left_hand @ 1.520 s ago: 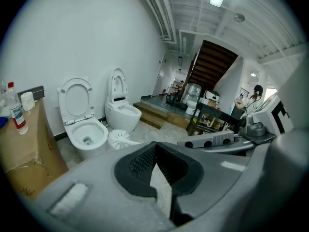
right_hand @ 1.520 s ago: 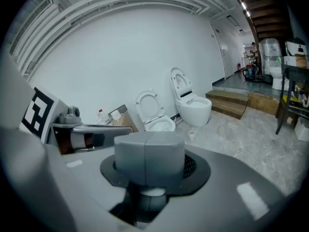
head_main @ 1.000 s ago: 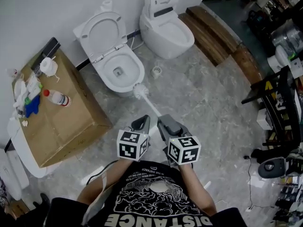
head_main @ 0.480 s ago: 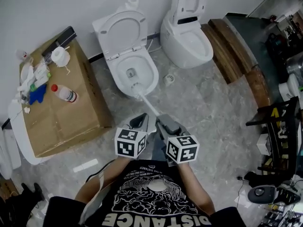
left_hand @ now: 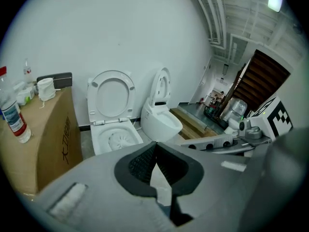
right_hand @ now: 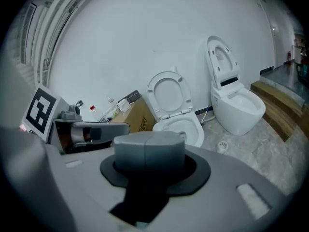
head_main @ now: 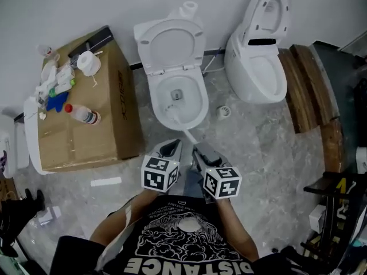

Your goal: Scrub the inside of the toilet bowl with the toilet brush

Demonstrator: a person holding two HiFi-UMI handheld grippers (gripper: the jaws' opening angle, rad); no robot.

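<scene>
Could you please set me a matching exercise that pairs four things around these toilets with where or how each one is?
Things:
1. brush head
2. red-capped bottle
3. floor drain
4. toilet seat

Places or states:
A. lying on the cardboard box
B. raised upright toward the wall
C. inside the toilet bowl
D. on the floor, between that bowl and the second toilet

Pairs: 1-C, 2-A, 3-D, 4-B
</scene>
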